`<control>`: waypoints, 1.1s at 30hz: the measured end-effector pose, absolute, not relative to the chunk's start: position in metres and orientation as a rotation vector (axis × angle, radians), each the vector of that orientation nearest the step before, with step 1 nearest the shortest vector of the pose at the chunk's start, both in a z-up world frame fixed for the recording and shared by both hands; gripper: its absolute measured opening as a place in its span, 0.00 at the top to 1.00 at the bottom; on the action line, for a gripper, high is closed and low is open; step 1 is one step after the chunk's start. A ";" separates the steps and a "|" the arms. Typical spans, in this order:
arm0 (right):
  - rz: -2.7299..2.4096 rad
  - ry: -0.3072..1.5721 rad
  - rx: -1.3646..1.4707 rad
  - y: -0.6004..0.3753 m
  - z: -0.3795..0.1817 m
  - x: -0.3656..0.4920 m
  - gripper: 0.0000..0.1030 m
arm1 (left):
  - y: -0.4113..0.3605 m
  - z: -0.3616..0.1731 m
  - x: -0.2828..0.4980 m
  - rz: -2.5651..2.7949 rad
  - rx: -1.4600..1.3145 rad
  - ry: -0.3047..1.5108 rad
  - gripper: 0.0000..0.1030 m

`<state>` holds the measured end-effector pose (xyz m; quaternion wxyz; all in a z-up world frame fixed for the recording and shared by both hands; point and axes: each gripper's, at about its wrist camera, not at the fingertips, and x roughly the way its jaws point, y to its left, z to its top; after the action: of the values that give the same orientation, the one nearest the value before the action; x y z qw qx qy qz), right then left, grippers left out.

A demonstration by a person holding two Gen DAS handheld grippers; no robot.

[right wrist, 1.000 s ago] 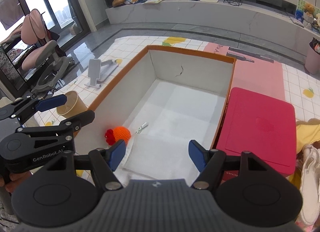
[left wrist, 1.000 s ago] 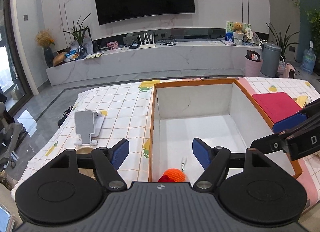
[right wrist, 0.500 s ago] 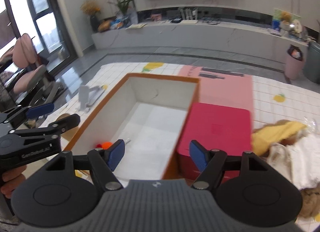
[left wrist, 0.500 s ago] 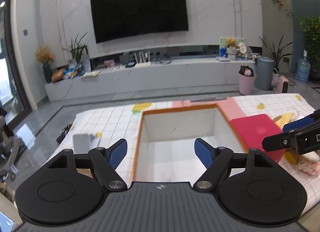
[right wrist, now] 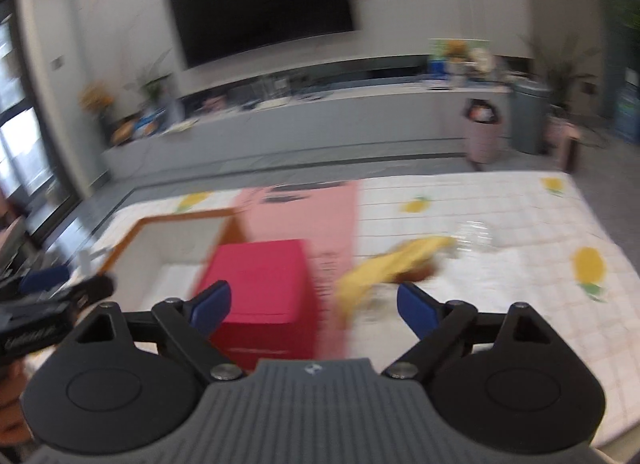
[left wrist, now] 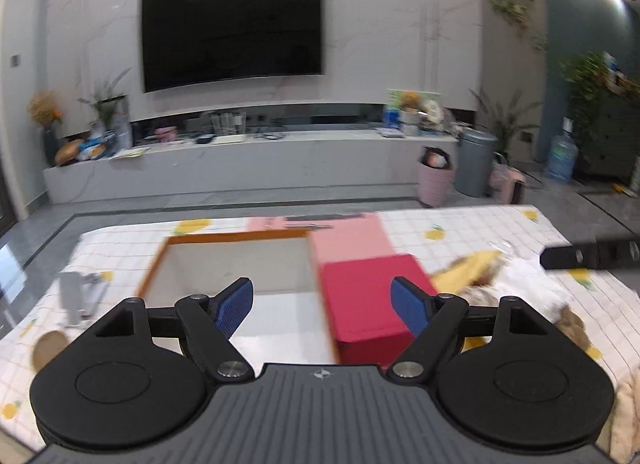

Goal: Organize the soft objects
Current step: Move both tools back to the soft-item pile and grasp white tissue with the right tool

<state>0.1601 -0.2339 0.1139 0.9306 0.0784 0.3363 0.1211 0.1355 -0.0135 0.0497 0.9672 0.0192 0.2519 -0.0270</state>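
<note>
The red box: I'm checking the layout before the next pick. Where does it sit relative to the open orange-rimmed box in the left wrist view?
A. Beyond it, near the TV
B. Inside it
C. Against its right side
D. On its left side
C: the red box sits directly right of the open orange-rimmed box's right wall.

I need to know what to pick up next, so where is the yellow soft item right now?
The yellow soft item lies on the checked tablecloth, right of the red box in both wrist views, beside the white soft pile.
</note>
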 end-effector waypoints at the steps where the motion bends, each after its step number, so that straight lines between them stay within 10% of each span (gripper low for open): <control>1: 0.221 0.692 0.175 -0.247 0.110 0.161 0.13 | -0.023 0.046 0.136 -0.083 0.052 0.516 0.11; 25: -0.050 0.845 0.374 -0.354 0.016 0.208 0.13 | -0.167 -0.069 0.161 -0.407 0.133 0.548 0.11; 33: -0.064 0.837 0.431 -0.373 0.007 0.206 0.14 | -0.172 -0.093 0.203 -0.346 -0.013 0.618 0.26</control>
<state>0.2062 -0.3726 0.0072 0.8908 0.2077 0.4031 -0.0308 0.2026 -0.1719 -0.0929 0.9379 -0.0065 0.3027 -0.1694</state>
